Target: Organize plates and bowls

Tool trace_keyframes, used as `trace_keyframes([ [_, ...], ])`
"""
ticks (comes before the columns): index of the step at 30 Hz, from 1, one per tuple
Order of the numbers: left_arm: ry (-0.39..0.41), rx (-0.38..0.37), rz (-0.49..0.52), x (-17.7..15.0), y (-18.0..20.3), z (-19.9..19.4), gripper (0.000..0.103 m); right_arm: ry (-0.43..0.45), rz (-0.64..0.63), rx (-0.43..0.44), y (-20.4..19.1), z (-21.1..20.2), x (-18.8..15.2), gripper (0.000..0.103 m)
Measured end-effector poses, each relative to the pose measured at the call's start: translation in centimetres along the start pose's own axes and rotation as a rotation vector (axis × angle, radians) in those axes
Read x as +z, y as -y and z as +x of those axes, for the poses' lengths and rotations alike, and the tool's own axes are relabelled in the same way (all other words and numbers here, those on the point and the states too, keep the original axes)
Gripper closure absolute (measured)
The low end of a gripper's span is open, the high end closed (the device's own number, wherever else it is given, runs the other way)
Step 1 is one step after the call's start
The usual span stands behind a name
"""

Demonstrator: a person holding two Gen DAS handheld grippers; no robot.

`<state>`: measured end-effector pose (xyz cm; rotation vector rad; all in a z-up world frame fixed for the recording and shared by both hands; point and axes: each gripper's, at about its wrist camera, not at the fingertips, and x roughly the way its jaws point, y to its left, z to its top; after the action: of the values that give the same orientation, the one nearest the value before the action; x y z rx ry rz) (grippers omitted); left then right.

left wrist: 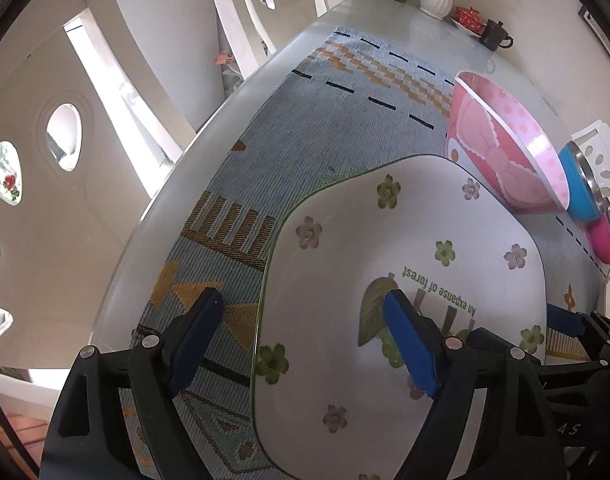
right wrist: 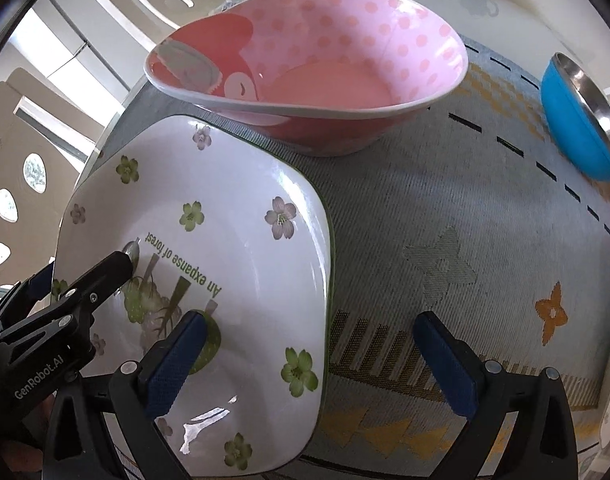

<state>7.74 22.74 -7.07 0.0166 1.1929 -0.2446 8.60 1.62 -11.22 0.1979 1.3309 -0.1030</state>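
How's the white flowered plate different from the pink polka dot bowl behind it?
The white flowered plate is squarish with rounded corners and shallow; the pink polka dot bowl is round-rimmed and deep. The plate carries green and mauve blossoms and the words "An expanse of forest"; the bowl has pale pink dots and a cartoon figure. The plate has a thin green edge, the bowl a white one. Both sit upright and empty on the woven placemat.

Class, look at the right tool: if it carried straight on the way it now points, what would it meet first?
Probably the right rim of the floral plate, which lies between the right tool's open jaws, then the woven mat; depth is unclear.
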Motion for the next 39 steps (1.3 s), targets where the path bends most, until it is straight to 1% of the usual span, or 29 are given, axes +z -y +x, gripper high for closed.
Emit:
trace_keyframes([
  [4,0.001,0.003,0.002,0.0,0.1,0.1,0.021,0.035,-0.006,0.0,0.1,0.1,0.3,0.0],
  [6,0.003,0.001,0.004,0.0,0.1,0.0,0.021,0.033,0.0,0.0,0.0,0.1,0.3,0.0],
  [7,0.004,0.0,0.007,0.0,0.0,0.0,0.023,0.03,0.007,0.0,-0.3,0.2,0.0,0.0],
  [9,0.018,-0.007,0.014,-0.1,-0.4,-0.4,0.036,0.034,0.014,-0.004,-0.4,0.1,0.0,0.0],
  [10,0.026,-0.021,0.004,0.0,-1.0,-0.6,0.045,0.038,0.008,-0.004,-0.4,0.1,-0.1,0.003],
  [11,0.029,-0.04,-0.012,0.0,-1.6,-0.7,0.052,0.044,-0.001,-0.001,-0.4,0.0,-0.1,0.009],
  [12,0.032,-0.071,-0.041,0.1,-2.4,-0.8,0.054,0.053,-0.009,0.004,-0.2,-0.3,-0.2,0.012],
  [13,0.031,-0.09,-0.061,0.1,-2.8,-0.9,0.057,0.059,-0.005,0.005,-0.1,-0.5,-0.3,0.017],
  [14,0.03,-0.105,-0.075,0.2,-3.1,-0.9,0.059,0.063,0.001,0.004,0.1,-0.8,-0.4,0.024],
  [15,0.027,-0.114,-0.071,0.4,-3.1,-0.9,0.061,0.068,0.006,0.008,0.3,-0.9,-0.4,0.027],
  [16,0.027,-0.127,-0.061,0.4,-2.8,-0.9,0.071,0.074,0.007,0.02,0.4,-1.1,-0.4,0.035],
  [17,0.018,-0.147,-0.05,0.4,-2.4,-0.7,0.076,0.075,0.009,0.036,0.5,-1.3,-0.3,0.041],
  [18,0.021,-0.128,-0.025,0.5,-1.6,-0.7,0.075,0.073,0.01,0.043,0.6,-1.3,-0.3,0.044],
  [19,0.027,-0.096,0.0,0.3,-1.1,-0.7,0.073,0.072,0.004,0.06,0.4,-1.4,-0.2,0.051],
  [20,0.029,-0.082,0.01,0.4,-0.8,-0.8,0.072,0.069,0.004,0.104,0.2,-1.5,-0.1,0.062],
  [21,0.023,-0.082,-0.002,0.4,-0.8,-0.7,0.072,0.061,0.013,0.168,0.0,-1.5,-0.1,0.06],
  [23,0.01,-0.096,-0.024,0.6,-1.2,-0.7,0.072,0.061,0.015,0.126,-0.7,-1.5,0.0,0.06],
  [25,0.01,-0.089,-0.009,0.6,-1.1,-0.8,0.072,0.062,0.003,0.105,-0.9,-1.5,0.0,0.06],
  [28,0.016,-0.075,0.022,0.6,-0.7,-1.1,0.072,0.07,0.05,0.149,-0.3,-1.6,0.0,0.06],
  [31,0.012,-0.075,0.029,0.6,-0.7,-1.1,0.072,0.072,0.052,0.156,0.1,-1.6,0.0,0.06],
  [37,0.018,-0.073,0.048,0.6,-1.0,-1.4,0.073,0.076,0.078,0.18,0.6,-2.2,-0.3,0.068],
  [39,0.024,-0.082,0.049,0.5,-1.2,-1.6,0.073,0.08,0.081,0.184,0.6,-2.3,-0.6,0.069],
])
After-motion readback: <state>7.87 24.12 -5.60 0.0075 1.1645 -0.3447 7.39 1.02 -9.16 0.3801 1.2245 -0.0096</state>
